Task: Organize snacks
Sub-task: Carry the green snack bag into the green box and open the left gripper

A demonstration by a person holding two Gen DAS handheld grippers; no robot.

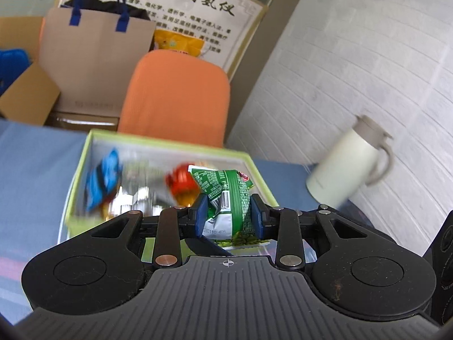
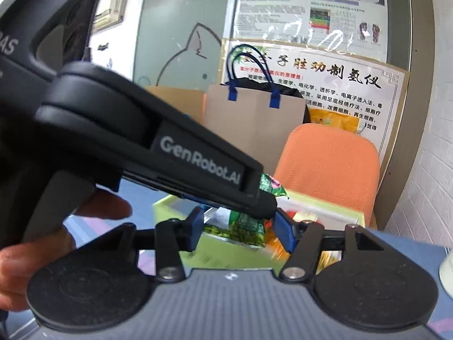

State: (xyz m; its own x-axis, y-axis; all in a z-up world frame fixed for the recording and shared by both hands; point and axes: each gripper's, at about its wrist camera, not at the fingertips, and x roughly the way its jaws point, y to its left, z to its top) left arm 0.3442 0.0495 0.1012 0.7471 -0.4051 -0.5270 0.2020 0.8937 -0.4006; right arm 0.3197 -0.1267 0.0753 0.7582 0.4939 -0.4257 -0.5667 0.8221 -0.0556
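1. Left wrist view: our left gripper (image 1: 228, 215) is clamped on the green pea snack packet (image 1: 229, 195), held upright above the near edge of the green-rimmed box (image 1: 256, 167).
2. Right wrist view: our right gripper (image 2: 240, 228) (partly open) straddles the packet's lower end (image 2: 243, 228); we cannot tell whether it grips.

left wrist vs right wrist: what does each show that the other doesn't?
Left wrist only: a cream jug on the blue tablecloth, plus a blue packet and a red packet inside the green box.

Right wrist only: the person's hand and the left gripper from outside, with wall posters above.

Both: the green snack bag, the green box, the orange chair and the paper bag. The left gripper is shut on the snack bag; the right gripper has the bag between its fingers.
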